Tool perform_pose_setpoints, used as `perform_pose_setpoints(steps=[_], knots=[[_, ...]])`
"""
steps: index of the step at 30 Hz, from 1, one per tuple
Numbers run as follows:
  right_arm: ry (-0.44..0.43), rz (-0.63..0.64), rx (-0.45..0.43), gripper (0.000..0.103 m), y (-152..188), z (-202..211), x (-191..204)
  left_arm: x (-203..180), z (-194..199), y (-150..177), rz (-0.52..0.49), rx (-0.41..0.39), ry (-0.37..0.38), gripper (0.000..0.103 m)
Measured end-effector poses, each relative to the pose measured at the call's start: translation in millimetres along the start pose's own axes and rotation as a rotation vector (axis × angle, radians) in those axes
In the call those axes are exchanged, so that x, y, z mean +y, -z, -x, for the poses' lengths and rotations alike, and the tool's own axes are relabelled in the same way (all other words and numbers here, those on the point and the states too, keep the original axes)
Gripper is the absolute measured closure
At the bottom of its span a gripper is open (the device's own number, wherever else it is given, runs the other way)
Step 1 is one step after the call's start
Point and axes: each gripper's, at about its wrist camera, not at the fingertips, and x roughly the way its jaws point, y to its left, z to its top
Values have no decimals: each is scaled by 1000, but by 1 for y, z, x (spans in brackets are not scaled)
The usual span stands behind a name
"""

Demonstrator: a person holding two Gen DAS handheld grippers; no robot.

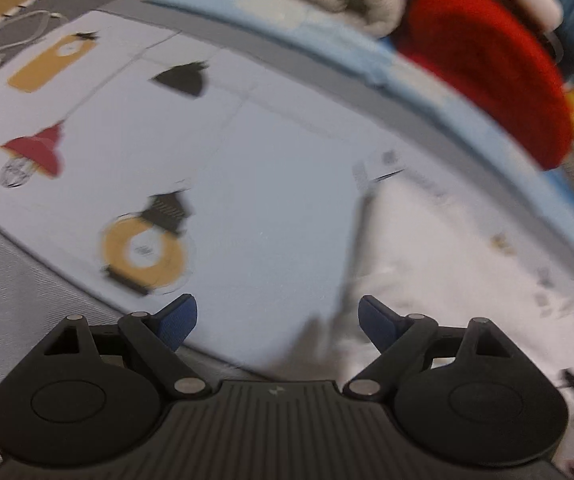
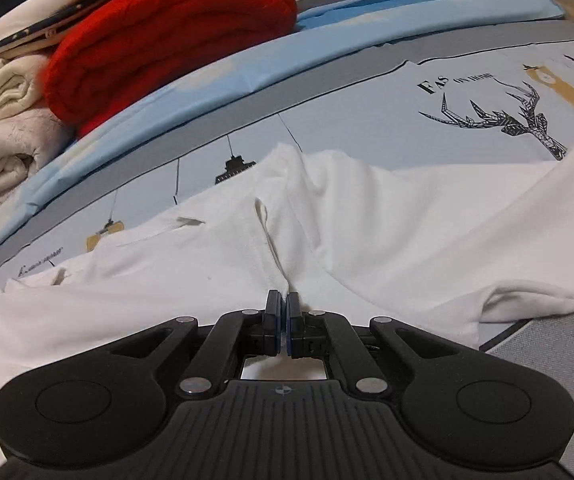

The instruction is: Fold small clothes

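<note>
A small white garment [image 2: 387, 224] lies spread and creased on a pale printed sheet [image 2: 367, 120]. My right gripper [image 2: 282, 304] is shut on a pinched fold of the white garment at its near edge, and the cloth puckers up from the pads. In the blurred left wrist view the same white garment [image 1: 447, 260] lies at the right. My left gripper [image 1: 277, 316] is open and empty, over the sheet [image 1: 255, 184] just left of the garment's edge.
A folded red knit [image 2: 175, 28] and cream folded cloths [image 2: 3, 120] are stacked on a light blue cloth [image 2: 191, 72] at the back; the red knit [image 1: 487, 68] also shows in the left wrist view. The sheet carries lamp and deer prints [image 2: 527, 120].
</note>
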Motion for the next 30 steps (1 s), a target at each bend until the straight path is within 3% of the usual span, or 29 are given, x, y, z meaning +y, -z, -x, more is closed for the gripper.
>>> perform_pose_setpoints(steps=[3, 5, 6, 8, 12, 13, 16, 19, 21, 25, 26, 27, 28, 29, 30], knots=[[59, -39, 25, 92, 1, 8, -1, -7, -7, -15, 23, 43, 53, 12], [70, -86, -30, 78, 6, 28, 0, -10, -19, -32, 36, 82, 81, 12], [42, -110, -79, 76, 14, 42, 5, -11, -24, -40, 37, 91, 84, 12], [-102, -151, -78, 76, 32, 55, 19, -15, -32, -53, 25, 105, 84, 12], [-504, -237, 143, 76, 75, 28, 91, -16, -40, -68, -1, 117, 44, 12], [-575, -259, 192, 76, 86, 16, 114, -15, -40, -69, -8, 117, 39, 12], [-676, -339, 322, 76, 106, -17, 172, -10, -45, -73, -25, 140, 41, 12], [-708, -413, 369, 76, 114, -41, 210, -16, -51, -78, -71, 181, 90, 12], [-692, -432, 389, 76, 117, -48, 225, -26, -57, -81, -107, 208, 128, 12], [-639, -482, 401, 76, 122, -63, 234, -40, -77, -83, -158, 246, 129, 14], [-630, -496, 406, 84, 125, -68, 234, -42, -83, -82, -155, 258, 137, 26], [-631, -501, 411, 95, 126, -70, 234, -45, -86, -80, -159, 267, 155, 53], [-635, -490, 414, 103, 128, -71, 233, -48, -89, -78, -166, 273, 167, 69], [-633, -467, 402, 103, 130, -67, 232, -51, -91, -76, -176, 270, 171, 97], [-631, -438, 391, 103, 132, -62, 231, -55, -90, -74, -194, 255, 164, 98]])
